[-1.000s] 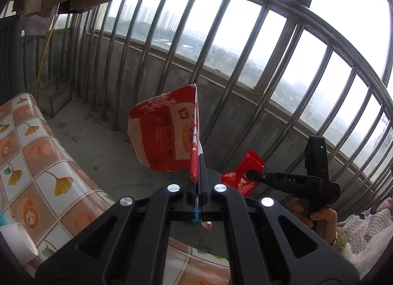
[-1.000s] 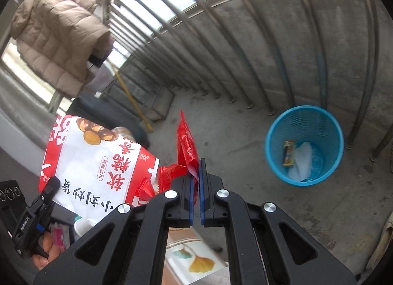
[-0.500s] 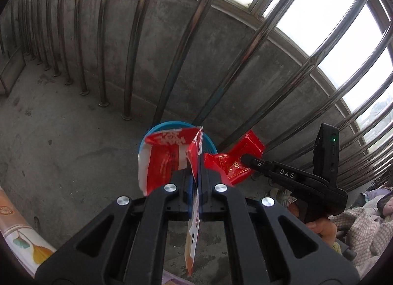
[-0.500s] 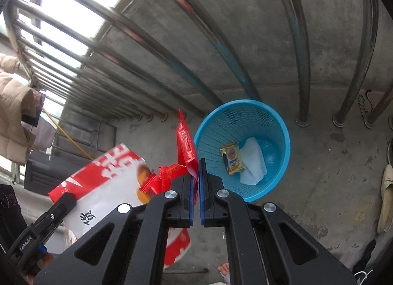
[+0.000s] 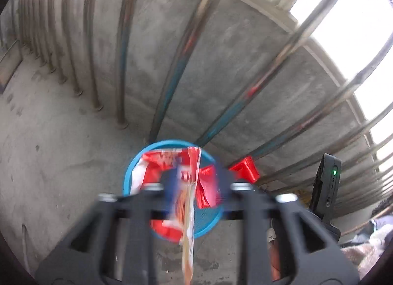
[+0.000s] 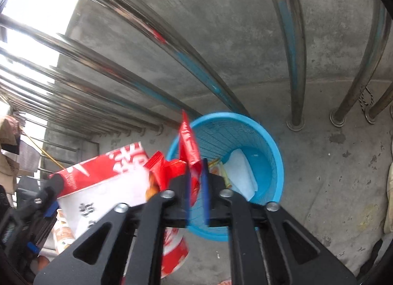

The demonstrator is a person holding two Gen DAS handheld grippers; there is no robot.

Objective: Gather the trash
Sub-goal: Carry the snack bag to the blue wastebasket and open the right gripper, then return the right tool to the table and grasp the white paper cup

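Trash was over the blue basket (image 6: 275, 152) at this moment, two pieces at once, both being let go. We had the left hand-held gripper (image 5: 194, 184) opening, jaws already wide apart, with the big red-and-white snack bag (image 5: 189, 201) hanging loose between them, not pinched as far as we could tell through the blur. The right hand-held gripper (image 6: 196, 186) was opening too, a narrow gap, and the red wrapper (image 6: 188, 142) stood upright in it, leaning on the left blue pad; whether it was free yet we couldn't tell.

Progress, as we judged it: the carrying was done, the drop was in hand. The basket, on the concrete floor (image 6: 331, 186) by the steel railing bars (image 6: 294, 63), already held a white paper piece (image 6: 240, 174) and a small yellow packet (image 6: 216, 169). Left to do: both pieces had to land inside. Any trash elsewhere wasn't in view.

The bag looked crumpled, glossy, printed with characters, bottom end trailing below the rim. The wrapper was shiny red foil, creased, thin.
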